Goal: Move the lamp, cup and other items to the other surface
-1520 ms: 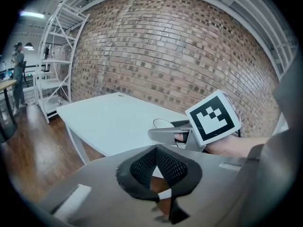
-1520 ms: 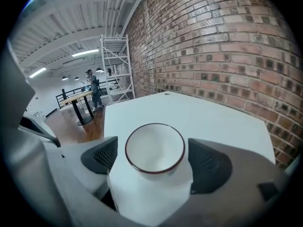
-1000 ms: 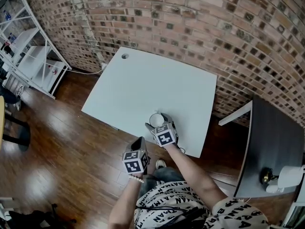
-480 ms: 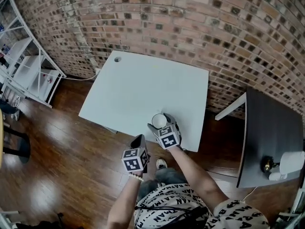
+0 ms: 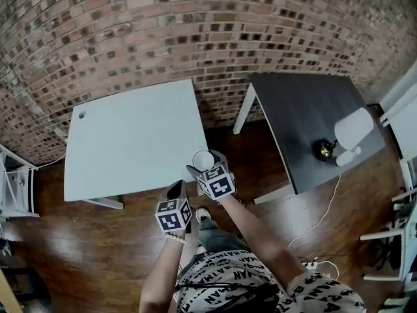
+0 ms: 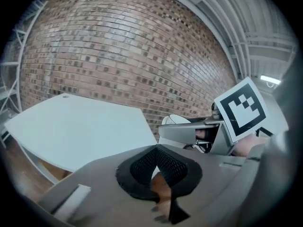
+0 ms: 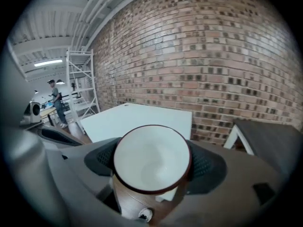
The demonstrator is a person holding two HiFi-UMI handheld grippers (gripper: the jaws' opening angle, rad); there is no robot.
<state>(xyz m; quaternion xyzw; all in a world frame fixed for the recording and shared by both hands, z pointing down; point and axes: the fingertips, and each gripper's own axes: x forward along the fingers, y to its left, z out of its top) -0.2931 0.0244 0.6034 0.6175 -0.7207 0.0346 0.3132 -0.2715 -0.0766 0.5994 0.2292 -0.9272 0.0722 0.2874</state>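
Note:
A cup, white inside with a dark rim and brown outside, sits between the pads of my right gripper, which is shut on it. In the right gripper view the cup fills the jaws of my right gripper, with wood floor below it. It hangs by the near right corner of the white table. My left gripper is lower left of it, its pads together with nothing held. On the dark table to the right lies a lamp with a white shade.
A brick wall runs behind both tables, with a strip of wood floor between them. A cable and a power strip lie on the floor at the right. White shelving stands at the far left, more racks at the right edge.
The head view has swung right, so the dark table is now in fuller view. The cup has left the white table top and hangs off its corner. Both grippers moved along.

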